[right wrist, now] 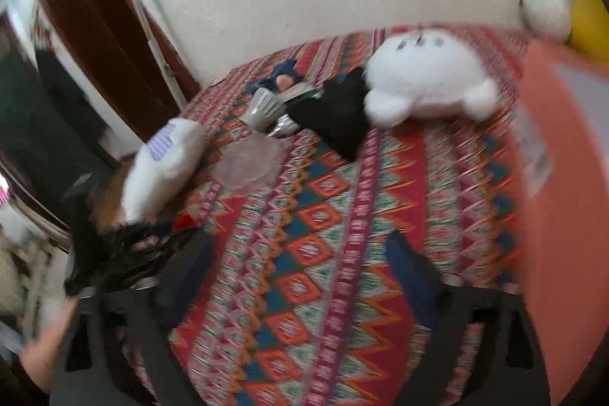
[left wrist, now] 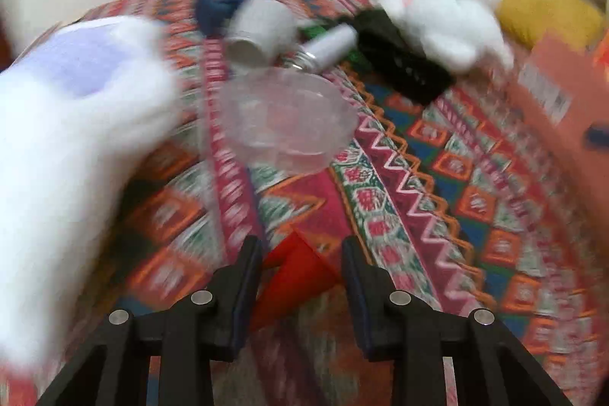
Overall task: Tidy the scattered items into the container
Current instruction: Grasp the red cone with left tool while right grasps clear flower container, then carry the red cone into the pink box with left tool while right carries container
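Left tool (left wrist: 302, 253): jaws apart, a red cone-shaped piece (left wrist: 293, 276) sitting between them. Whether the jaws touch it I cannot tell; it looks straddled, not pinched.

Right tool (right wrist: 300, 253): jaws spread wide, nothing between them, only the patterned bedspread (right wrist: 323, 234) below. Released and empty.

Landmark is the clear plastic bowl (left wrist: 289, 118), lying ahead of the left tool. Just behind the bowl: a grey cup on its side (left wrist: 259, 33) and a small silver-and-white bottle (left wrist: 327, 48), near each other. Behind those, a dark blue item (left wrist: 220, 8), too blurred to name. To the right of the bowl, a black object (left wrist: 403, 59), and beyond it a white plush toy (right wrist: 426, 82). To the left of the bowl, a second white plush with a striped patch (left wrist: 76, 94), close to the left camera.

The orange cardboard box (right wrist: 563, 196), presumably the container, stands well to the right of the bowl, at the bed's edge. Its inside is not visible in either view, so what it holds I cannot say.

Judgement: early stage. Every item seen lies on the bedspread, outside the box. The red piece looks like the current pick; everything else awaits collection.
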`<action>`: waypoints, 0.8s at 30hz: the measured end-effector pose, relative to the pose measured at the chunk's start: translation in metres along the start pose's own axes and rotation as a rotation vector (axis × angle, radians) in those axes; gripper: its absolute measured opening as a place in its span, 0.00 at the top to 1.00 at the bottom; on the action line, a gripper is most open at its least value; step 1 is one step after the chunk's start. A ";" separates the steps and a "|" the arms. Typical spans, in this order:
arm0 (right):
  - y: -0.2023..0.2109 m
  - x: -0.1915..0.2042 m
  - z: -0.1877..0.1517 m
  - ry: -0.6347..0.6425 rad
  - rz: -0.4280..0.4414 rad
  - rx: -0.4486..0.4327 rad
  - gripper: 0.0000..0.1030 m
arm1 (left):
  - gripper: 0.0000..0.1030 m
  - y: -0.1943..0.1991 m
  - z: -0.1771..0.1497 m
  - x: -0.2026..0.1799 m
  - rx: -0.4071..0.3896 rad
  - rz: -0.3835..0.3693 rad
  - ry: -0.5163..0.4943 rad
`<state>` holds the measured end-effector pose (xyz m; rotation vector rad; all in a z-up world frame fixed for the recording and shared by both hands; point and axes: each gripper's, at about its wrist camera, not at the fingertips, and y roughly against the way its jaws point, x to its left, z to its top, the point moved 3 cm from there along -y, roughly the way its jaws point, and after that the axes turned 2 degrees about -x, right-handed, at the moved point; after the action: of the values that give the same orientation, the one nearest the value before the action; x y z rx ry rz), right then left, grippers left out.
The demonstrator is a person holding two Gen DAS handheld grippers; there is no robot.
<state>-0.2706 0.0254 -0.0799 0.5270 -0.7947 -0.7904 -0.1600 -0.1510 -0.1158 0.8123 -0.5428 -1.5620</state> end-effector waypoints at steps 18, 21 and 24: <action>-0.235 0.084 0.055 -0.065 -0.343 0.197 0.00 | 0.65 0.104 0.028 0.054 -0.242 -0.153 0.159; -0.242 0.088 0.051 -0.014 -0.383 0.206 0.02 | 0.65 0.114 0.032 0.071 -0.262 -0.149 0.191; -0.233 0.087 0.047 0.013 -0.363 0.213 0.05 | 0.65 0.113 0.034 0.087 -0.253 -0.136 0.243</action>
<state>-0.3667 -0.1892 -0.1727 0.8826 -0.7860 -1.0400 -0.1136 -0.2583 -0.0268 0.8416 -0.1118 -1.5882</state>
